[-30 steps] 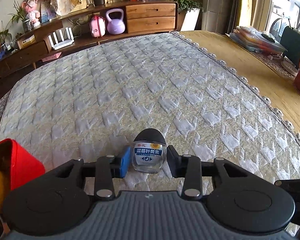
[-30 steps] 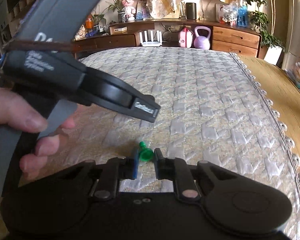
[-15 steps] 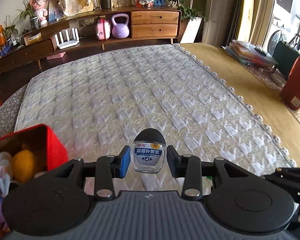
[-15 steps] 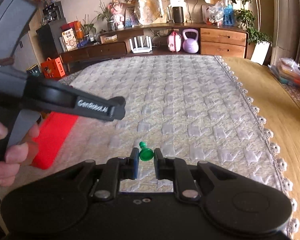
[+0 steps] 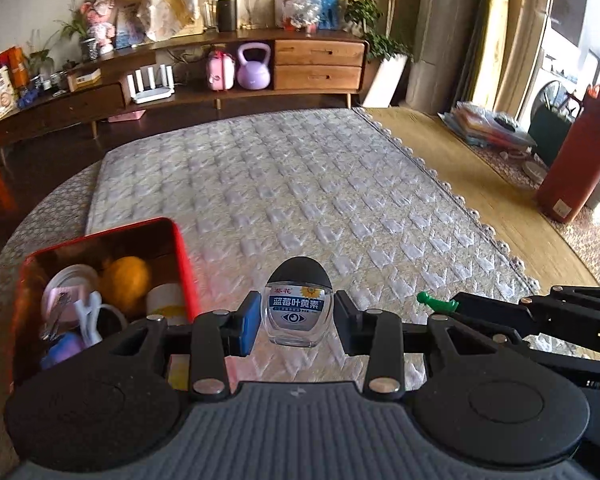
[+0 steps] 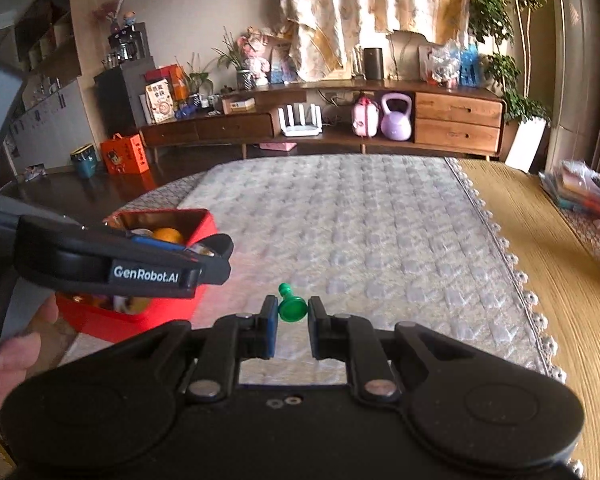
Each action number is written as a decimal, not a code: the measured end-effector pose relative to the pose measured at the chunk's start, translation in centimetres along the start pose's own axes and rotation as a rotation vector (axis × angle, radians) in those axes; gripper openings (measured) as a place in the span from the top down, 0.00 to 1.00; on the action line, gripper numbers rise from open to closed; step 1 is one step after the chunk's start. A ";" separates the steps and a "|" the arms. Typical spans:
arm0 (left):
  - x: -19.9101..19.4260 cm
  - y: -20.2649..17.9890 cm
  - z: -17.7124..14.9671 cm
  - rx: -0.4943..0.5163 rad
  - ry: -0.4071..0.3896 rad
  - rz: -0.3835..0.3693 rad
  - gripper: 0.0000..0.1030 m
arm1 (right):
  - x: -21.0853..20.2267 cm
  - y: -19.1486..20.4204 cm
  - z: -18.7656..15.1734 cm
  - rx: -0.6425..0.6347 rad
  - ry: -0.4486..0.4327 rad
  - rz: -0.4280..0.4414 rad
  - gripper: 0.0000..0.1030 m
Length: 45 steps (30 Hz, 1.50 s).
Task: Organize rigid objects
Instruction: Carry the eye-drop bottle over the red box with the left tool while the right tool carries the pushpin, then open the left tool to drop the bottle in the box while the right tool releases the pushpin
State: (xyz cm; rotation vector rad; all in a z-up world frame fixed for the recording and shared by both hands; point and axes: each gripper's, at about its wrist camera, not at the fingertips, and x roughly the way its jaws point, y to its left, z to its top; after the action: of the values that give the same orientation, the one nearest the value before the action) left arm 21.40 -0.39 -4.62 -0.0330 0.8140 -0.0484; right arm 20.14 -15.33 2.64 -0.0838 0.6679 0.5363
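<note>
Grippers clench: left gripper [image 5: 296, 322] on small bottle [image 5: 299, 306], right gripper [image 6: 292, 320] on green pawn [image 6: 291, 305].

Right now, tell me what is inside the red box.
In the red box: an orange round object, a white lid-like disc, a white cylinder, a white handled tool, and something purple. The left claw covers the near end and floor.
</note>
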 end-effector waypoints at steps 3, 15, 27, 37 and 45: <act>-1.4 0.9 -0.5 -0.022 -0.011 -0.006 0.63 | -0.2 1.2 0.5 -0.021 -0.006 0.006 0.86; -5.9 7.1 -2.6 -0.073 -0.064 0.051 0.63 | 0.6 6.7 1.5 -0.082 -0.002 0.067 0.86; -5.2 14.4 -3.0 -0.108 -0.040 0.161 0.63 | 4.4 11.3 2.1 -0.136 0.044 0.103 0.86; -1.7 18.0 -2.4 -0.131 -0.025 0.178 0.63 | 8.7 13.9 2.1 -0.173 0.104 0.124 0.86; 1.8 19.6 -1.3 -0.147 -0.014 0.175 0.63 | 11.5 14.9 2.0 -0.205 0.134 0.132 0.86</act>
State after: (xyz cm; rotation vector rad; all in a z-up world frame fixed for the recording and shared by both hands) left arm 22.34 19.04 -7.76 -0.1004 0.8028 0.1768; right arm 21.36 3.16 -1.35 -0.2708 0.7512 0.7302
